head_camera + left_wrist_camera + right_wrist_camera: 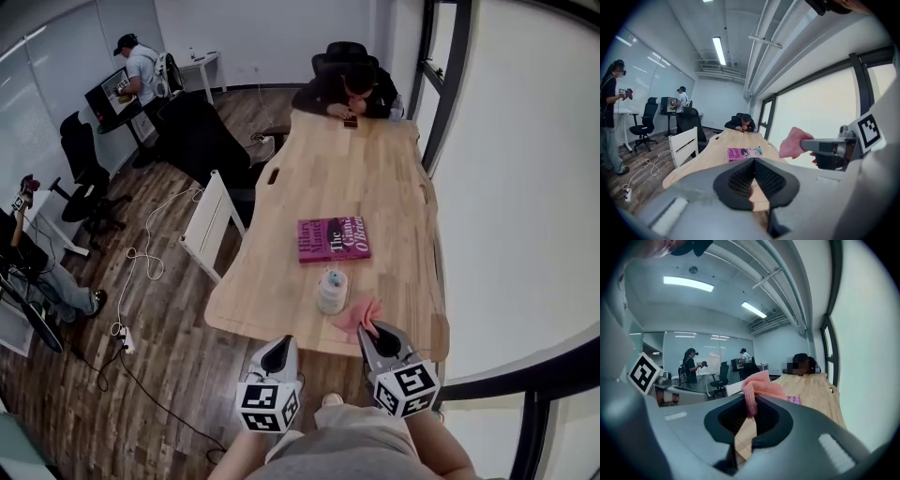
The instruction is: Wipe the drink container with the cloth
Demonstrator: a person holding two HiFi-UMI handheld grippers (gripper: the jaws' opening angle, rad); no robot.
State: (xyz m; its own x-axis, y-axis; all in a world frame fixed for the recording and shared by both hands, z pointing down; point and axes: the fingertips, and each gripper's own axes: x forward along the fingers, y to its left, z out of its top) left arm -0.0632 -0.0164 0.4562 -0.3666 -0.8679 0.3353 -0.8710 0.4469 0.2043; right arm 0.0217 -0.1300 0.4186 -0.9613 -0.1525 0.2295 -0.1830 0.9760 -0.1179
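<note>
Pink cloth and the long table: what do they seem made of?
The cloth looks like soft knitted fabric, matte; a ribbed texture shows. The table looks like pale wood, smooth finish; grain lines show, though veneer is possible.

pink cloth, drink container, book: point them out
pink cloth [355,317], head view, bunched middle
drink container [332,294], head view, its side wall
book [333,239], head view, cover's middle

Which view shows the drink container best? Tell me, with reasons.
Head view: the drink container stands in full on the table, beside the pink cloth. The left gripper view shows it small and far off; the right gripper view does not show it.
</note>
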